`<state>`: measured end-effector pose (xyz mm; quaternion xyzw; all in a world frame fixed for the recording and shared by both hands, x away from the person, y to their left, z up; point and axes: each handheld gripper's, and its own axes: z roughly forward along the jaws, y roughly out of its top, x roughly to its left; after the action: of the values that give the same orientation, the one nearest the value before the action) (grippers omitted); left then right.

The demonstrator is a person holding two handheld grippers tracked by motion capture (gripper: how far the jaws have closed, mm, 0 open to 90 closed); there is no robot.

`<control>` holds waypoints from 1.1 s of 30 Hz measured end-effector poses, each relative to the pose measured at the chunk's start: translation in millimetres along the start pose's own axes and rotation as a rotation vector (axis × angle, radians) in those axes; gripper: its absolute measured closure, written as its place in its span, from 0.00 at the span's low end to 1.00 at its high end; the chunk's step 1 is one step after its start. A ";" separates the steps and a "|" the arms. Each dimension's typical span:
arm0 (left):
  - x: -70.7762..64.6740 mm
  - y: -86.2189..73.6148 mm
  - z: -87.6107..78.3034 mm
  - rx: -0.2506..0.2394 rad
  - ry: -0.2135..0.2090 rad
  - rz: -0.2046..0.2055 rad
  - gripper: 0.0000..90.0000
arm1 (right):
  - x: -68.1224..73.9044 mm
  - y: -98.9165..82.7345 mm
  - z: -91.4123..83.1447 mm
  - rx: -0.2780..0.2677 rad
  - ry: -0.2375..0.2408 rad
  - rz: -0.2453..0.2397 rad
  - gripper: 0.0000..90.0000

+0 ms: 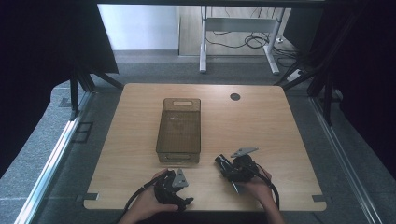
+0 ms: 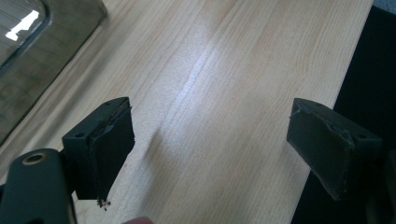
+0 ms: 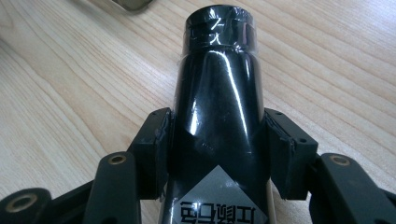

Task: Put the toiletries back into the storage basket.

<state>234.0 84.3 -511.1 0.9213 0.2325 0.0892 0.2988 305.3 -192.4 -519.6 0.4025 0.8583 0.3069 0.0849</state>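
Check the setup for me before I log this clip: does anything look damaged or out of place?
Yes, slightly: the left gripper pads look frayed, with torn edges and crumbs at one tip. Otherwise things seem fine: the right gripper grips a glossy black bottle squarely, and the brown bin sits straight on the table.

Wooden table (image 1: 280, 140); white desk frame (image 1: 238, 28) beyond

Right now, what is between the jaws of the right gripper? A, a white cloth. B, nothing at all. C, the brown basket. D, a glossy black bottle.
D: in the right gripper view the right gripper has its jaws pressed on either side of a glossy black bottle with a wrapped cap, held over the wooden table; the brown basket stands apart on the table in the high view.
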 end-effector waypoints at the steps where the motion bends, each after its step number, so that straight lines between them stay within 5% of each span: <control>1: 0.2 0.0 -0.6 -0.002 0.002 -0.002 0.17 | 0.1 0.6 -0.9 0.000 0.005 0.004 0.52; 29: 5.6 -2.2 -8.0 -0.019 0.024 -0.024 0.17 | -9.9 20.7 -33.7 -0.114 0.071 0.073 0.52; 33: 5.6 -2.1 -8.7 -0.020 0.023 -0.023 0.17 | -8.7 29.6 -35.1 -0.096 0.076 0.059 0.52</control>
<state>235.5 93.0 -505.2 0.9144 0.2454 0.0988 0.3064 316.2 -200.5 -474.9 0.4111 0.8329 0.3652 0.0623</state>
